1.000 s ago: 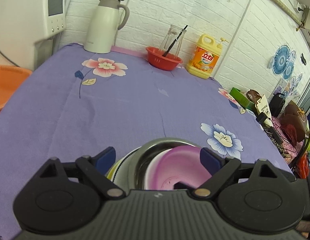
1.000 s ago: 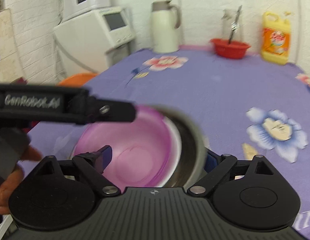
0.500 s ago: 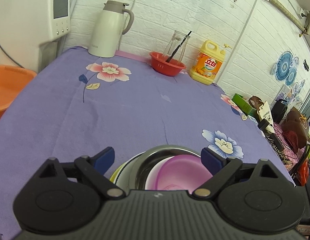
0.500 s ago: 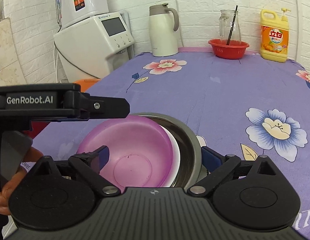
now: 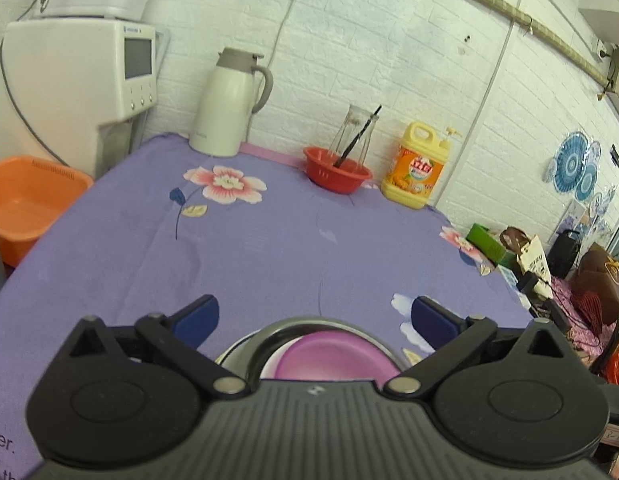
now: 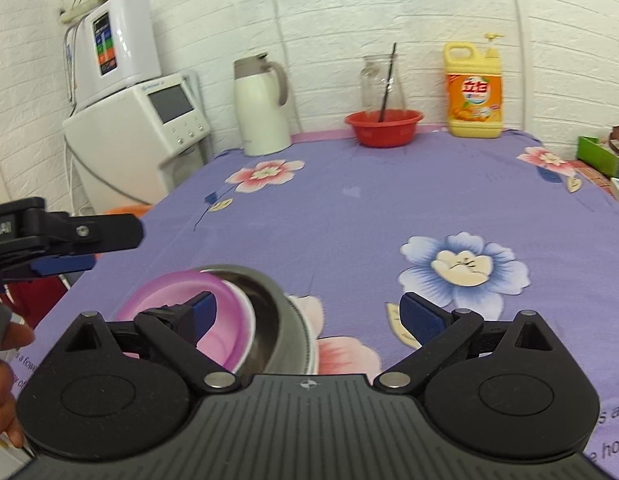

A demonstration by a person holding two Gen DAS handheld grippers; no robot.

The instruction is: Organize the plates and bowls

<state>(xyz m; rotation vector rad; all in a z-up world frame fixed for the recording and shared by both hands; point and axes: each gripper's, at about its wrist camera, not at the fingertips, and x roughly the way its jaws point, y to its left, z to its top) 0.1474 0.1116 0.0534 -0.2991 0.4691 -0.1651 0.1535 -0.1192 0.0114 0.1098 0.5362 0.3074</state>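
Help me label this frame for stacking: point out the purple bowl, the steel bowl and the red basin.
purple bowl (image 6: 225,320): right wrist view, on its inner wall.
steel bowl (image 6: 269,300): right wrist view, on its inside near the rim.
red basin (image 6: 383,128): right wrist view, on its outer front wall.

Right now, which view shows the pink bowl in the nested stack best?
The right wrist view: the pink bowl shows its rim and inside, nested in a white dish within the steel bowl, though slightly blurred. The left wrist view shows only part of the pink bowl's inside; the rest is hidden behind the gripper body.
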